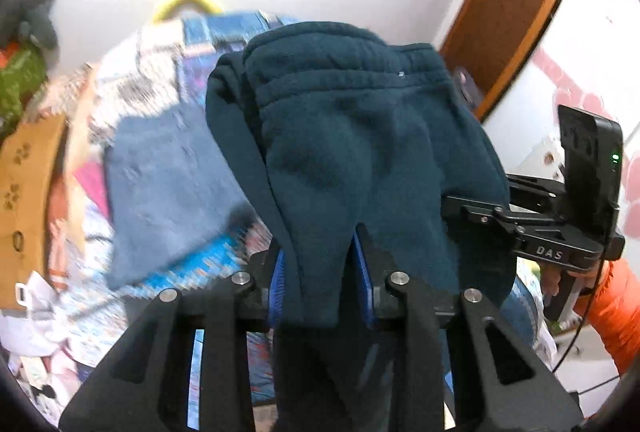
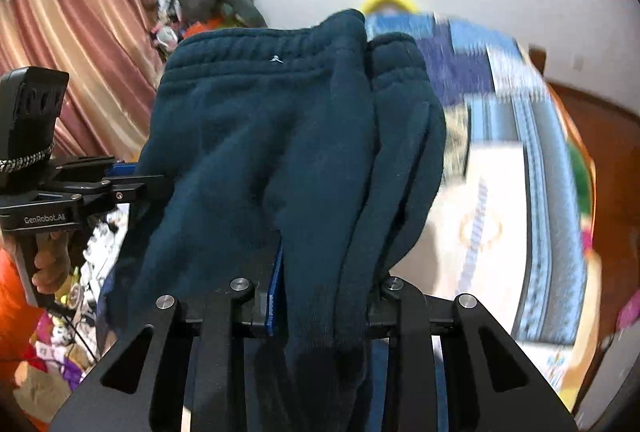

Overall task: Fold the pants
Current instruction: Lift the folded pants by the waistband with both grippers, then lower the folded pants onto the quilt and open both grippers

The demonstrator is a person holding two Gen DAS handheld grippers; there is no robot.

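Because the dark teal pants (image 1: 352,152) drape over both of my grippers, much is hidden: the cloth covers my fingertips in each wrist view, and the bed (image 1: 168,104) behind is smeared by motion blur, so its patterned cover is hard to read. My left gripper (image 1: 320,264) is pressed nearly together, pinching a thick bunch of the pants between its blue pads (image 1: 362,264). My right gripper (image 2: 320,284) likewise pinches a gathered fold, with only one blue pad (image 2: 276,292) showing. The pants hang lifted in the air above the bed, waistband (image 2: 260,60) outermost. A blue towel (image 1: 168,184) lies on the bed near its left edge.
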